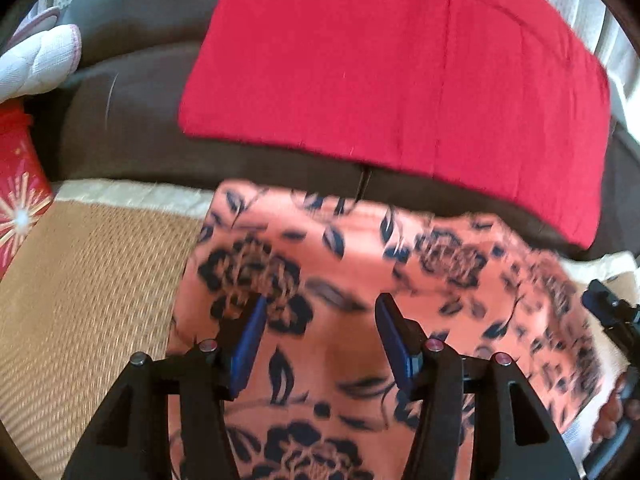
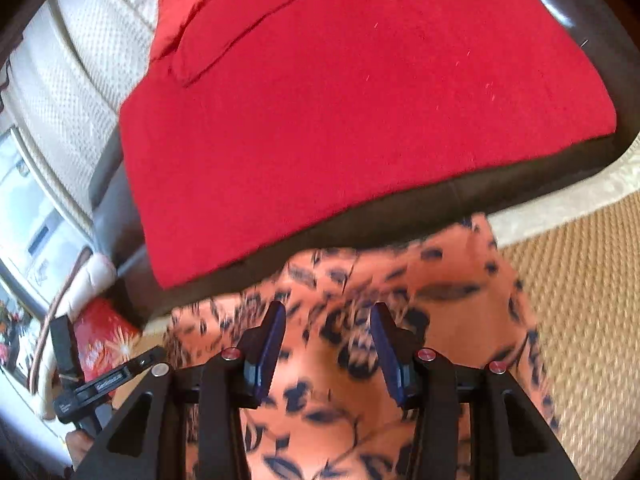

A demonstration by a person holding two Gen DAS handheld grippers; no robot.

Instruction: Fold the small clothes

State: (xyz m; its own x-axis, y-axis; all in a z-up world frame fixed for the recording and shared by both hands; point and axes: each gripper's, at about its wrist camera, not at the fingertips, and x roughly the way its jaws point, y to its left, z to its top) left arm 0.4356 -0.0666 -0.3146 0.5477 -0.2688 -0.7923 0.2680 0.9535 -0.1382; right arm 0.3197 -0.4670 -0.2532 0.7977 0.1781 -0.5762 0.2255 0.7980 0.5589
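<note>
A red garment (image 1: 400,72) (image 2: 360,120) lies folded flat on a dark brown seat cushion (image 1: 132,128) (image 2: 400,208); a smaller folded flap shows at its far end in the right wrist view. Closer in, an orange cloth with a dark flower print (image 1: 340,248) (image 2: 460,300) fills the space under both grippers; I cannot tell whether it is loose or worn by the person. My left gripper (image 1: 322,304) hovers over it, open, with nothing pinched. My right gripper (image 2: 329,312) is also open above the print, short of the red garment's near edge.
A woven tan mat (image 1: 80,280) (image 2: 580,300) covers the floor. A red box with a starburst print (image 1: 16,208) (image 2: 104,332) stands beside the seat, with a white padded item (image 1: 40,60) above it. Cream perforated upholstery (image 2: 80,60) backs the seat.
</note>
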